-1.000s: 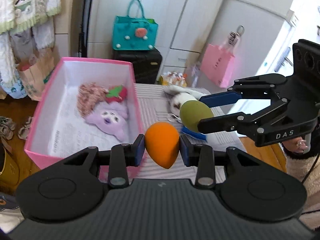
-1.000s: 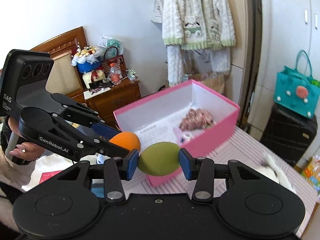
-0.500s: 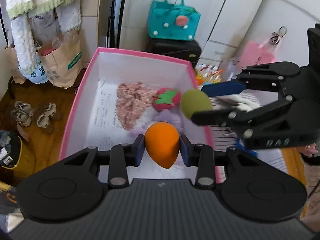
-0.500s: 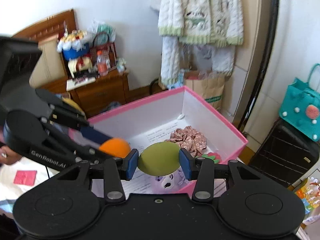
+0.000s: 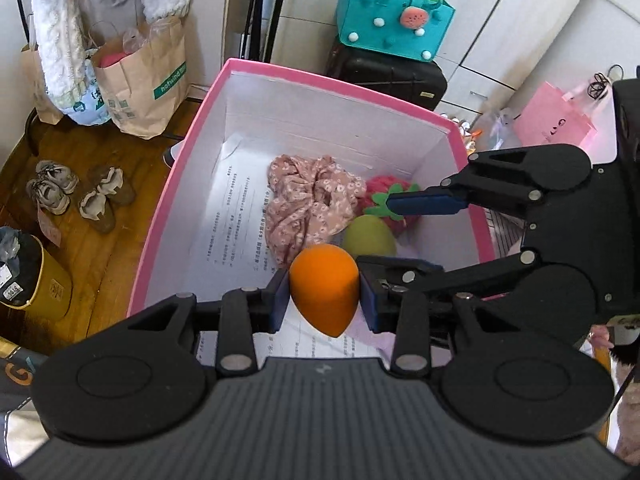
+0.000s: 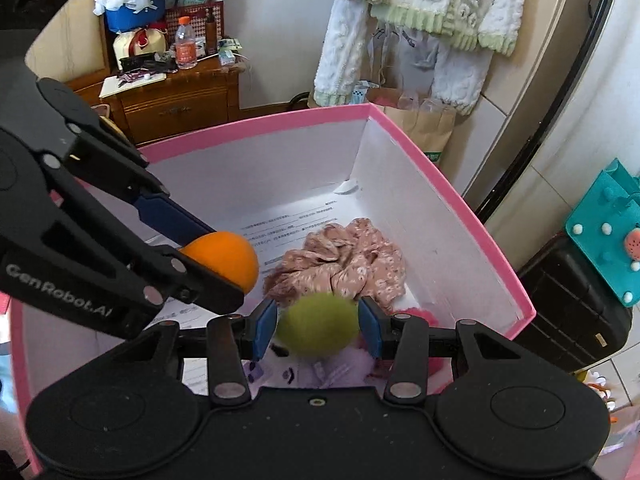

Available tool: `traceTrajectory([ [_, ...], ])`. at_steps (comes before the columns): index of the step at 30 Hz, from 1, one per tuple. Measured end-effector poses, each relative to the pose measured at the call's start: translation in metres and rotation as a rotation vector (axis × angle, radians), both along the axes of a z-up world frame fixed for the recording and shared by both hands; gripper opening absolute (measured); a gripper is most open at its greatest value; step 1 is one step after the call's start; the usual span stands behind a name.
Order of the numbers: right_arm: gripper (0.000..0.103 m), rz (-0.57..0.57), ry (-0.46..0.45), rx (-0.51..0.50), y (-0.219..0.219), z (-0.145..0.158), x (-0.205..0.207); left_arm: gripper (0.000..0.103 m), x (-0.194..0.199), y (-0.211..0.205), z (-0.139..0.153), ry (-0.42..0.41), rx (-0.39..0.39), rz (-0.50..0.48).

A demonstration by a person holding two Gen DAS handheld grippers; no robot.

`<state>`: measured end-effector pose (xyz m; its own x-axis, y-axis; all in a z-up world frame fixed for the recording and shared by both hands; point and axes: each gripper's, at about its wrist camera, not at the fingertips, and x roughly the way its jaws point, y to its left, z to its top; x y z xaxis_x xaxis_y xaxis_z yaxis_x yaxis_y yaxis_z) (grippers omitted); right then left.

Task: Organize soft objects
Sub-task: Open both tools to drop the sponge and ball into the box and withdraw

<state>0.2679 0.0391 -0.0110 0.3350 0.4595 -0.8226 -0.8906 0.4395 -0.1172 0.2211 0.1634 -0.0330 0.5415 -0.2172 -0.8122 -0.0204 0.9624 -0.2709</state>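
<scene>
While both sponges hang over the box, the entries run as follows.

Orange sponge (image 5: pixel 323 290): egg-shaped, pointed end down, pinched at its sides between the blue pads of the left gripper (image 5: pixel 324 296); held above the near end of the box, over the printed paper.
Left gripper: jaws partly closed, pads pressing on the orange sponge; tilted downward into the box.
Green sponge (image 6: pixel 318 326): rounded, slightly blurred, clamped between the blue pads of the right gripper (image 6: pixel 318 330); held over the purple toy and just beside the scrunchie.
Right gripper: jaws partly closed on the green sponge; reaches in from the right of the left wrist view, its lower finger crossing just behind the left gripper's right finger.
Box (image 5: pixel 320 80): pink rim and outside, white inside walls, open top; both grippers are above it.
Paper (image 5: pixel 236 216): white printed sheet lining the box floor.
Scrunchie (image 5: pixel 312 204): pink floral fabric, bunched, lying on the paper near the middle of the box.
Strawberry (image 5: pixel 386 196): red plush with green leaves, against the right wall, touching the scrunchie.
Purple toy (image 6: pixel 320 374): pale plush on the box floor, mostly hidden under the right gripper.
Surroundings: teal bag (image 5: pixel 394 20) on a black case (image 5: pixel 394 76) behind the box; paper bag (image 5: pixel 146 80) and shoes (image 5: pixel 76 194) on the wooden floor at left.
</scene>
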Motion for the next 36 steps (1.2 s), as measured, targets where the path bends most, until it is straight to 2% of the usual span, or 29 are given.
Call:
traceTrajectory([
  [4,0.052,-0.012,-0.008,0.010,0.002,-0.003,0.007,0.036,0.009,0.004,-0.005,0.019,0.003,0.028],
  [11,0.052,-0.076,0.032,0.121,-0.027,0.010,0.009,0.036,0.025,0.008,-0.019,0.070,0.022,0.052],
  [15,0.053,-0.093,0.018,0.161,-0.042,0.020,0.000,0.037,0.031,0.006,-0.022,0.086,0.021,0.050],
  [18,0.053,-0.092,0.030,0.179,-0.049,0.024,-0.006,0.041,0.031,0.002,-0.021,0.083,0.034,0.045],
  [19,0.053,-0.091,0.032,0.180,-0.049,0.024,-0.007,0.046,0.031,0.001,-0.020,0.082,0.039,0.050],
  [20,0.053,-0.093,0.034,0.181,-0.050,0.024,-0.010,0.050,0.031,0.002,-0.020,0.081,0.040,0.058],
  [27,0.053,-0.090,0.053,0.186,-0.055,0.024,-0.020,0.050,0.017,0.001,-0.008,0.056,0.053,0.039],
  [36,0.056,-0.085,0.071,0.213,-0.064,0.035,-0.044,0.059,-0.026,-0.004,0.028,-0.010,0.095,-0.010],
])
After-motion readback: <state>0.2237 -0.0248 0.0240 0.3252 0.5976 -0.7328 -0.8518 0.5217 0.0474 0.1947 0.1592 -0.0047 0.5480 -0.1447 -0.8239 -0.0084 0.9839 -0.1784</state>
